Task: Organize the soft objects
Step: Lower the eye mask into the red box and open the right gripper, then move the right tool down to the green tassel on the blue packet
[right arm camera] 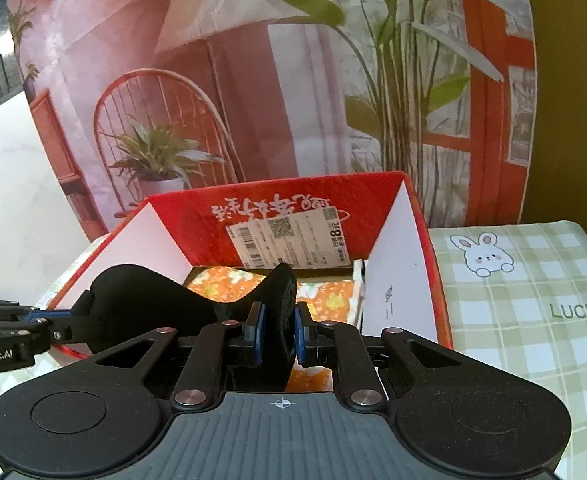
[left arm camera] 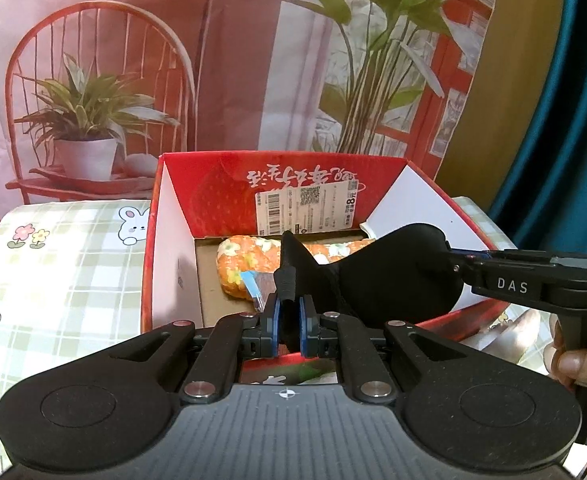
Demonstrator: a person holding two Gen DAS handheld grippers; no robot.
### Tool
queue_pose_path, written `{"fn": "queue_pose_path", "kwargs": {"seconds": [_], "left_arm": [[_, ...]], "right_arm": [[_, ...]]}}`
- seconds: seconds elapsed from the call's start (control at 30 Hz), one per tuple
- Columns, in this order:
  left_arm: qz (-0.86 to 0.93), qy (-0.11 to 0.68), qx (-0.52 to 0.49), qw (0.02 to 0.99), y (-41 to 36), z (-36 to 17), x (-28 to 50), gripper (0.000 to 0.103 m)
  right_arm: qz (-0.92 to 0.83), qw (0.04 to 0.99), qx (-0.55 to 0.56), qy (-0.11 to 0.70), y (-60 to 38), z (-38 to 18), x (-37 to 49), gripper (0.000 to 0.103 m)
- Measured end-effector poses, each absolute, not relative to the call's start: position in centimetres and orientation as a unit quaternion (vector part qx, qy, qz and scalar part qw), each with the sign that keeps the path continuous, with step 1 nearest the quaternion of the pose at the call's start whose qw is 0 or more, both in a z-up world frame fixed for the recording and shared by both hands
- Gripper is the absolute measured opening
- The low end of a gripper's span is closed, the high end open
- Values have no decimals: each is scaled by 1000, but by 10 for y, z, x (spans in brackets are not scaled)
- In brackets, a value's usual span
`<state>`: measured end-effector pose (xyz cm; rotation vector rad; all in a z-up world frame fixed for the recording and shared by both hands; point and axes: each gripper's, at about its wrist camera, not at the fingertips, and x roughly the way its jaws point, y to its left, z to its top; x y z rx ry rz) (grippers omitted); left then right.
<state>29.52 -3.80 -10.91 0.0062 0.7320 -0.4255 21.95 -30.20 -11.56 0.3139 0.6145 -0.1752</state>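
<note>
Left wrist view shows your red box [left arm camera: 173, 240] on the checked tablecloth [left arm camera: 53, 272], an orange cloth [left arm camera: 245, 260] inside. Both grippers, left [left arm camera: 289, 320] and right [right arm camera: 279, 332], pinch one black eye mask [left arm camera: 393, 276] above it. Pull apart and an end may slip free.

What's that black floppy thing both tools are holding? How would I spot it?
Find the red box on the checked cloth. Above its opening, a black eye mask hangs stretched between the left gripper and right gripper. Unlike the orange flowered item inside, it's plain black.
</note>
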Motion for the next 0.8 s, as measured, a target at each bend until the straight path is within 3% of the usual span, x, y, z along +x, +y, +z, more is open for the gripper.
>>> {"fn": "queue_pose_path", "kwargs": {"seconds": [0.13,0.2,0.27,0.37,0.8], "left_arm": [[-219,339,14,915,-40,-107,292,17],[-213,332,19,919,-40,-105,289,44],[-206,316,22,926,-39,-100,285,59],[-206,299,27,931,-35,-91,276,59],[-216,258,30,941,-21,-74,199,59]], "right_arm": [[-95,939,145,298,-303,-115,217,22],[-104,943,125,289,-301,-111,213,32],[-111,949,99,277,-296,-107,206,37],[-111,956,79,261,-292,-100,195,45],[-67,972,85,211,-261,-79,127,45]]}}
